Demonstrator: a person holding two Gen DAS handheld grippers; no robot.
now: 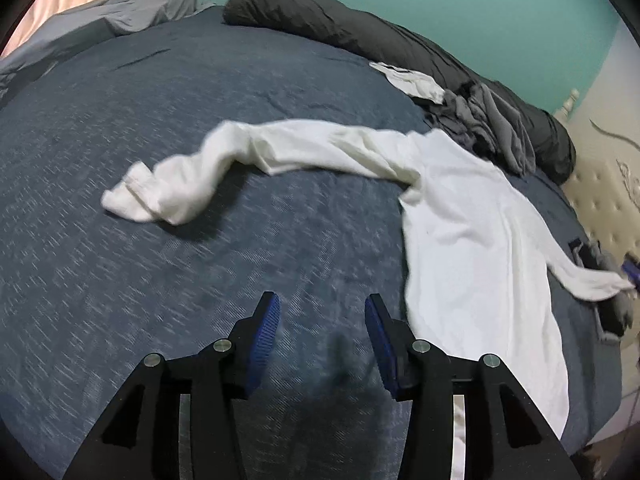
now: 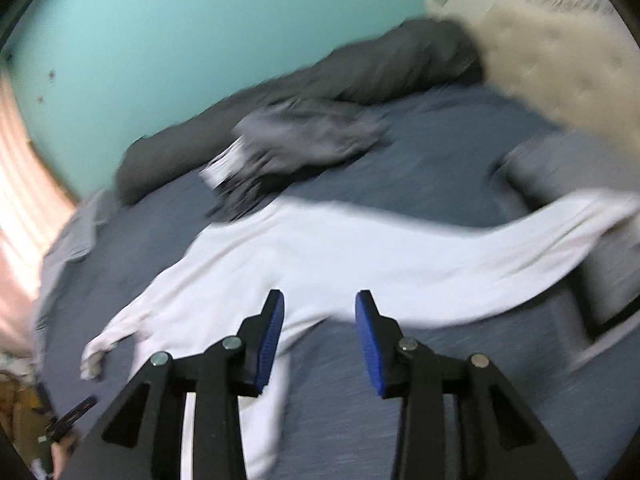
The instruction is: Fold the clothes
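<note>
1. Left wrist view: left tongs spread, holding nothing, just beside the white long-sleeved shirt.
2. Right tongs spread, empty, over that shirt's edge.
3. Shirt lies unfolded on the bed, sleeves outstretched; folding calls for pinching a sleeve.
4. Beyond the shirt: grey clothes.

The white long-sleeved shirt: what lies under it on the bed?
Under the white long-sleeved shirt only the dark blue bed cover shows, all around its edges. Whether anything small lies beneath the cloth cannot be seen, because the shirt hides that area.
</note>
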